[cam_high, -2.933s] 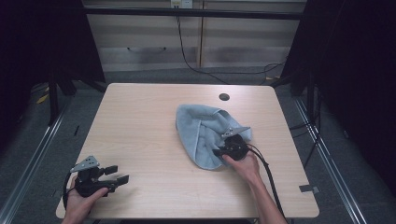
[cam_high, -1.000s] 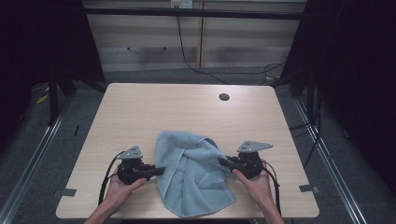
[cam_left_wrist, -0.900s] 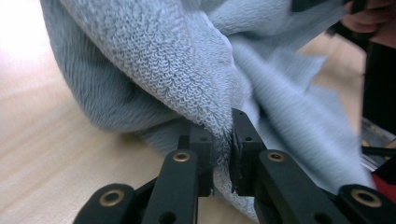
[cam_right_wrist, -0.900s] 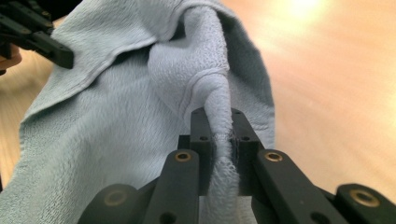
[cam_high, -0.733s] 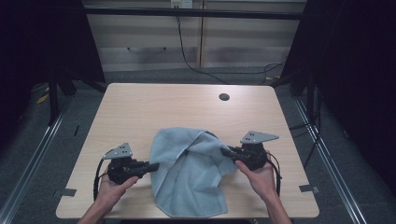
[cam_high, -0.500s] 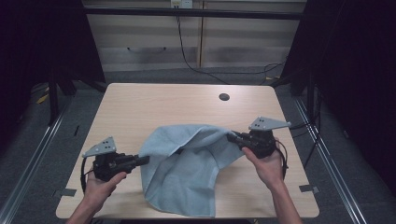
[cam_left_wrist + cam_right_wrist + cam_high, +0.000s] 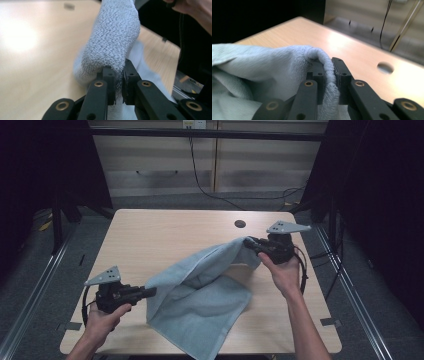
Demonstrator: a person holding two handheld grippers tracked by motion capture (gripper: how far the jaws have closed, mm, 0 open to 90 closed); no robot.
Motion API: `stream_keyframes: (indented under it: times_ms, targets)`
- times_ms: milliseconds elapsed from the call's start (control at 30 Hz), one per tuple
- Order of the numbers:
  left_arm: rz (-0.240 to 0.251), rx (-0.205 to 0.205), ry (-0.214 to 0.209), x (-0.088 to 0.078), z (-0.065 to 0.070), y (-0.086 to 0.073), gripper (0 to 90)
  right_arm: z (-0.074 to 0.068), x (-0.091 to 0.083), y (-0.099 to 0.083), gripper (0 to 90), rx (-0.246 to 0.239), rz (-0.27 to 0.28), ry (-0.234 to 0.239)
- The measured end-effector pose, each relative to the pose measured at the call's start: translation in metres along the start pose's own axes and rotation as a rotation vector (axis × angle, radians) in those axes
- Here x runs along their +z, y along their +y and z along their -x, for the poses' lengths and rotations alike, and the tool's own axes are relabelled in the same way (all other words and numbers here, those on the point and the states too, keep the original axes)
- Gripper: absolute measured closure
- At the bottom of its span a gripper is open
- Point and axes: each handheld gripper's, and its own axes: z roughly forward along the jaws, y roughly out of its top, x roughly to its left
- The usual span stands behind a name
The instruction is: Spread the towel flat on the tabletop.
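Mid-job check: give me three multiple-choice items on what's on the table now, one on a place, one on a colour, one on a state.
1. Where is the round hole in the table?
A. near the far edge
B. near the person's edge
C. under the towel

2. What colour is the towel?
A. red
B. pale blue-grey
C. black

3. How is the towel held?
A. lying flat, untouched
B. by one claw alone
C. by both claws, stretched between them

Answers:
1. A: the hole lies beyond the right claw, towards the far edge.
2. B: both gripper views show pale blue-grey terry.
3. C: the left claw and right claw each pinch an edge, jaws closed on cloth.
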Motion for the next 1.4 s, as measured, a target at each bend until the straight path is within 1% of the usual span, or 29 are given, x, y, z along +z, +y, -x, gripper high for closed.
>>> stream_keyframes:
  times_ms: [67,100,133,167,200,267,300,400,467,533,567,600,633,700,800,833,867,900,933,967,1000,1033,1067,1133,1167,1233,1300,1367,1400]
  targets:
    - [-0.030,-0.034,0.004,0.004,-0.010,-0.012,83.3,0.007,0.020,-0.013,79.5,0.031,-0.042,0.005]
    - [-0.030,-0.034,0.004,0.004,-0.010,-0.012,83.1,0.009,0.030,-0.019,77.9,0.038,-0.066,0.005]
    - [-0.047,-0.045,0.011,0.006,-0.014,-0.016,83.1,0.009,0.030,-0.019,77.9,0.038,-0.066,0.005]
    - [-0.095,-0.054,0.034,0.008,-0.020,-0.021,82.0,0.011,0.048,-0.030,71.6,0.055,-0.109,0.009]
    - [-0.095,-0.054,0.034,0.008,-0.020,-0.021,81.2,0.011,0.048,-0.030,71.6,0.055,-0.109,0.009]
    - [-0.125,-0.074,0.039,0.008,-0.024,-0.025,78.7,0.009,0.058,-0.037,66.1,0.072,-0.131,0.013]
    - [-0.133,-0.082,0.056,0.005,-0.027,-0.029,76.3,0.004,0.061,-0.041,55.7,0.073,-0.135,0.007]
    - [-0.123,-0.081,0.070,-0.002,-0.029,-0.031,69.0,-0.005,0.049,-0.041,47.3,0.052,-0.114,-0.006]
    - [-0.091,-0.073,0.078,-0.007,-0.027,-0.028,63.3,-0.010,0.034,-0.041,44.6,0.063,-0.070,0.008]
    - [-0.067,-0.059,0.089,-0.011,-0.024,-0.022,57.9,-0.016,0.017,-0.043,41.8,0.059,-0.034,-0.017]
    - [-0.056,-0.051,0.097,-0.012,-0.023,-0.018,54.5,-0.018,0.010,-0.045,42.1,0.063,-0.018,-0.005]
    - [-0.056,-0.051,0.097,-0.012,-0.023,-0.018,51.7,-0.018,0.010,-0.045,42.1,0.063,-0.018,-0.005]
    - [-0.041,-0.051,0.099,-0.013,-0.021,-0.014,49.8,-0.023,0.000,-0.053,47.1,0.067,-0.022,0.012]
    - [-0.017,-0.050,0.099,-0.011,-0.020,-0.002,46.0,-0.031,-0.001,-0.065,54.1,0.059,-0.057,0.078]
    - [-0.035,-0.033,0.081,0.002,-0.019,0.010,41.4,-0.046,0.014,-0.087,55.1,0.013,-0.180,0.141]
    - [-0.035,-0.033,0.081,0.002,-0.019,0.010,39.1,-0.049,0.022,-0.094,53.9,0.018,-0.206,0.169]
    - [-0.052,-0.029,0.064,0.010,-0.019,0.014,39.1,-0.049,0.022,-0.094,53.9,0.018,-0.206,0.169]
    - [-0.090,-0.023,0.066,0.028,-0.019,0.019,34.7,-0.052,0.037,-0.104,47.4,0.032,-0.241,0.192]
    - [-0.090,-0.023,0.066,0.028,-0.019,0.019,32.0,-0.052,0.045,-0.108,43.3,0.035,-0.251,0.204]
    - [-0.145,-0.032,0.065,0.048,-0.025,0.020,29.9,-0.052,0.052,-0.110,39.6,0.029,-0.260,0.207]
    - [-0.175,-0.036,0.083,0.057,-0.028,0.019,28.4,-0.051,0.059,-0.113,36.0,0.024,-0.275,0.197]
    - [-0.175,-0.036,0.083,0.057,-0.028,0.019,27.7,-0.051,0.059,-0.113,36.0,0.024,-0.275,0.197]
    - [-0.193,-0.039,0.082,0.065,-0.030,0.015,28.5,-0.050,0.070,-0.119,32.7,0.013,-0.307,0.188]
    - [-0.236,-0.048,0.106,0.075,-0.035,0.007,31.0,-0.051,0.074,-0.122,32.9,0.014,-0.319,0.182]
    - [-0.246,-0.047,0.109,0.077,-0.038,-0.002,53.0,-0.054,0.075,-0.127,34.6,-0.013,-0.319,0.160]
    - [-0.228,-0.071,0.101,0.074,-0.040,-0.007,67.1,-0.059,0.072,-0.129,52.1,-0.043,-0.322,0.135]
    - [-0.226,-0.071,0.119,0.069,-0.041,-0.009,72.8,-0.061,0.065,-0.130,70.8,-0.051,-0.336,0.167]
    - [-0.220,-0.070,0.127,0.064,-0.041,-0.011,74.0,-0.065,0.057,-0.134,77.8,-0.042,-0.336,0.187]
    - [-0.200,-0.087,0.130,0.061,-0.042,-0.013,74.0,-0.066,0.051,-0.137,79.2,-0.043,-0.339,0.196]
